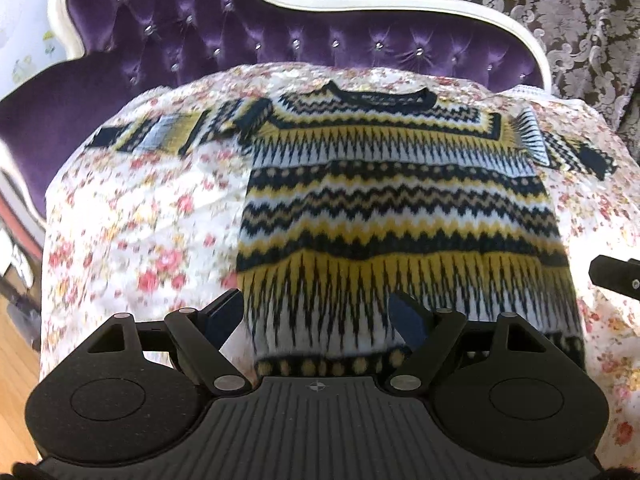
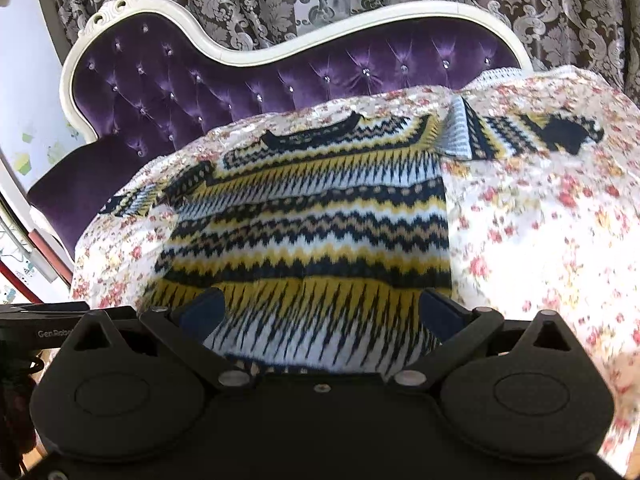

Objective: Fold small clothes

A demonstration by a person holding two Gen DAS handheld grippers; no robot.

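While both tools hang above the hem, the left gripper has its fingers spread wide, holding nothing, and the right gripper is just as splayed and just as empty. Beyond them the sweater lies flat, face up on the floral cover, sleeves out to either side, collar toward the purple headboard. It looks a thick, soft knit: limp, light, grippy. Best bet is pinching the hem corners or a sleeve cuff.
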